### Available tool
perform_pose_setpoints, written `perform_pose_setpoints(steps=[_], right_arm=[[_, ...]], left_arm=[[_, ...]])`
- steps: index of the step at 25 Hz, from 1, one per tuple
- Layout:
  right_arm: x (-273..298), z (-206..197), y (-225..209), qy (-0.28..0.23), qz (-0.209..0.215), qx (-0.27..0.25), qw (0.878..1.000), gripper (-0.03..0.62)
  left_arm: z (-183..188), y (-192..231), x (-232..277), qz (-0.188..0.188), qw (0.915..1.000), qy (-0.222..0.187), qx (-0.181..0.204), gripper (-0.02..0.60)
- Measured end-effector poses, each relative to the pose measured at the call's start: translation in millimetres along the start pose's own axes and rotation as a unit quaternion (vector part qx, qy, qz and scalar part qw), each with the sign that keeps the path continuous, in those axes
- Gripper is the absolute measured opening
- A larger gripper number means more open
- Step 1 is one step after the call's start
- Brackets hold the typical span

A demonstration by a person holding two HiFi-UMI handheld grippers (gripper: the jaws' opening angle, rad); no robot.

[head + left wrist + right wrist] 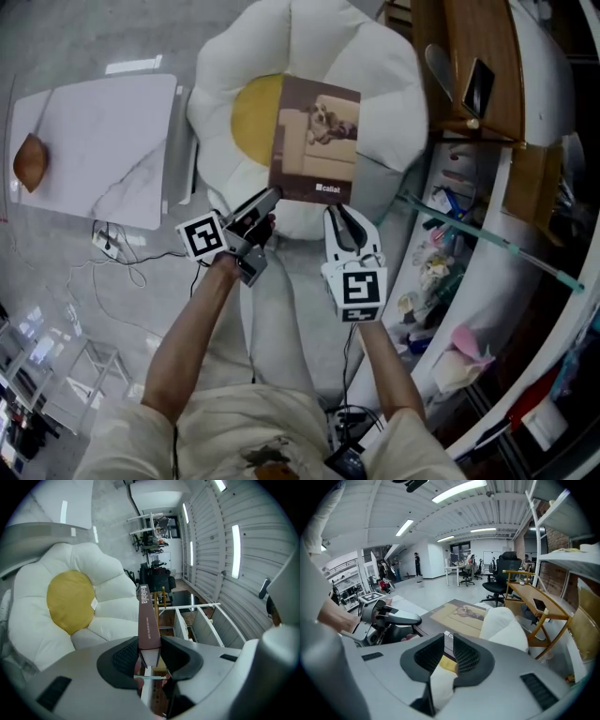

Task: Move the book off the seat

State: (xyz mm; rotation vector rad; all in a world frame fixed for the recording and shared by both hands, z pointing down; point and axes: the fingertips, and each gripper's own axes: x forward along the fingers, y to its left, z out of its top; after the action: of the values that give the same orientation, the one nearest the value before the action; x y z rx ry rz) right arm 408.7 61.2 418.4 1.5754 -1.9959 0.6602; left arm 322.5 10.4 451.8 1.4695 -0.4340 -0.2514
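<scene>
Head view first: the brown book (314, 141) lies flat on the flower-shaped seat cushion (375, 56), partly over its yellow centre. The left gripper (265, 204) has the near left corner of the book. The right gripper (340, 217) sits just beside the book's near edge, further right, close to the white logo patch.

Left gripper view: this one's pretty clear. The book (147, 620) shows edge-on, spine up, and the jaws are clamped on it from both sides with the dark pads pressed against the covers. The cushion (108, 578) is off to the left, and the grip is right at the corner, not deep.

Right gripper view: the right gripper (448, 651) has its jaws only a narrow gap apart, with nothing in between. I can see cushion through the slot. The book's cover (459, 613) starts just past the tips, and the left gripper (393, 616) is visible over on the left.

My take on doing this well: a one-corner pinch on a flat book will probably let it droop or twist when lifted. I'd open the right jaws a bit wider and slide them onto the near edge so both covers are caught. Then lift with both hands level and carry it clear of the petals, maybe to the white table (103, 141).
</scene>
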Motion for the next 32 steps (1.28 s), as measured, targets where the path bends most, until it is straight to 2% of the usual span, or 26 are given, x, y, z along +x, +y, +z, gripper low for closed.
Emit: perform_pose_setpoints(steps=[8,17,25,32], right_arm=[[-55.8,43.6,15.1,-0.027,0.008,0.000,1.000,0.044],[-91.7,72.9,30.9,-0.045,0.009,0.005,0.999,0.026],[-120.2,97.4,65.8,-0.063,0.023,-0.008,0.998,0.021],[-129.9,115.7,108.1,-0.067,0.033,-0.021,0.997,0.021]], left_arm=[[-27.4,-61.0,-28.4,-0.006,1.0000,0.001,0.001,0.150],[-35.9,-110.3,-52.9,-0.020,0.9998,-0.004,0.005,0.150],[-40.6,-138.9,-96.5,-0.027,0.9994,-0.017,0.015,0.150],[-39.3,-156.3,-140.3,-0.035,0.9993,-0.012,0.005,0.150]])
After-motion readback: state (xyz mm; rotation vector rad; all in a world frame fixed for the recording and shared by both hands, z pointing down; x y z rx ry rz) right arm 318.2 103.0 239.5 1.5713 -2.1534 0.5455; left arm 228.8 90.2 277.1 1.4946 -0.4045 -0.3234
